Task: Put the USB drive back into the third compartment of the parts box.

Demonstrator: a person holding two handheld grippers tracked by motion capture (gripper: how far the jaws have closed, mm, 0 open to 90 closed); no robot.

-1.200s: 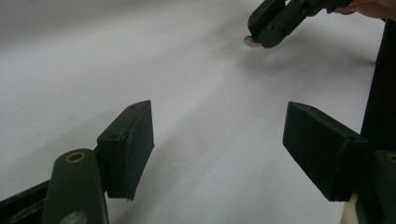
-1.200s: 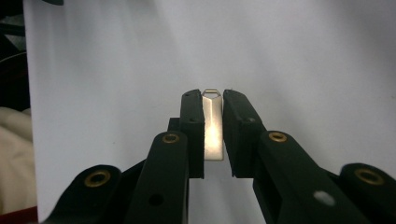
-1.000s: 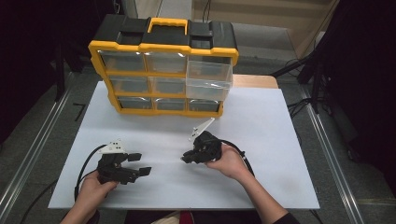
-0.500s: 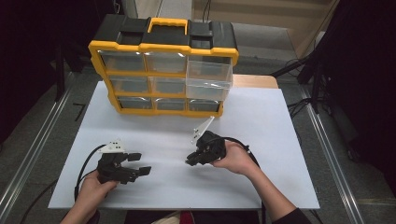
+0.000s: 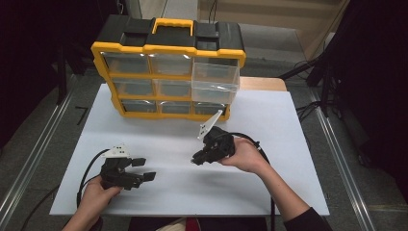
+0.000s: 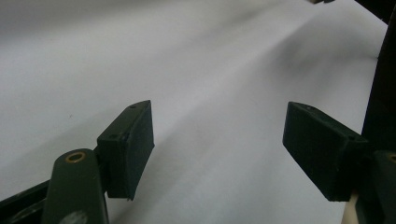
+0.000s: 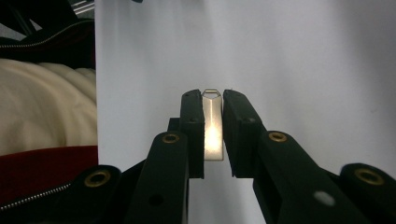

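Because the right hand-held gripper (image 7: 213, 135) pinches the slim metal flash drive (image 7: 213, 133) only by its edges above the counter (image 5: 288, 144), it may twist and drop; the left hand-held gripper (image 5: 143, 169) gapes empty.

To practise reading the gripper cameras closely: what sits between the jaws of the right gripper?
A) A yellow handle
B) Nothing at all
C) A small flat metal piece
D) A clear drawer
C: in the right gripper view the right gripper has both black jaws closed on a small flat metal piece, shiny, over the white table.
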